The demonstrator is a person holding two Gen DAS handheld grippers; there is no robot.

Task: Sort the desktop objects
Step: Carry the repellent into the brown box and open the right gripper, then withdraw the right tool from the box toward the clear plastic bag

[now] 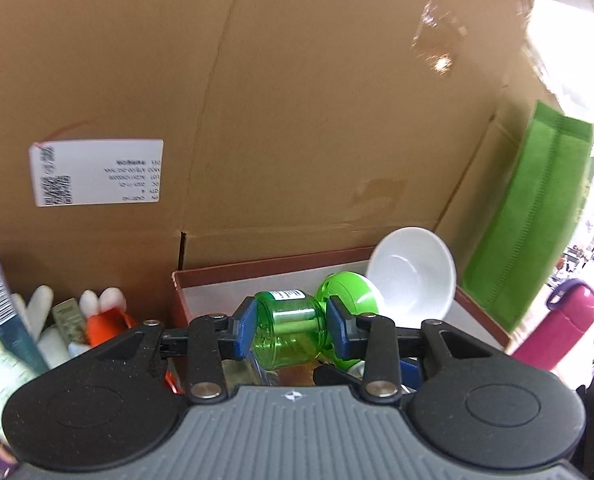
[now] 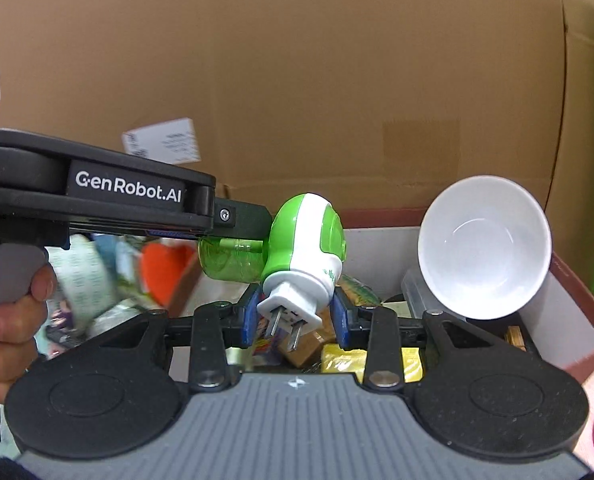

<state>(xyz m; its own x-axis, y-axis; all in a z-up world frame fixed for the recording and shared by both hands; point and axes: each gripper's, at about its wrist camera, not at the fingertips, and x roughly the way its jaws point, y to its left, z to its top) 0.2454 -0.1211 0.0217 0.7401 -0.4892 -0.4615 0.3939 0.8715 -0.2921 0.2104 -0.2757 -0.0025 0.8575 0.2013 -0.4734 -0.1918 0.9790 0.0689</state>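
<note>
One green plug-in bottle (image 1: 285, 328) is being squeezed by the left tool (image 1: 291, 326), the right tool (image 2: 295, 320) is gripping its white plug end, and one white bowl (image 2: 483, 256) is leaning just right of both.

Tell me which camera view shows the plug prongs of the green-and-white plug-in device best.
The right wrist view: the two metal prongs on the green-and-white plug-in device face the camera between the right tool. The left wrist view shows only its clear green bottle, clamped in the left tool; prongs hidden.
</note>
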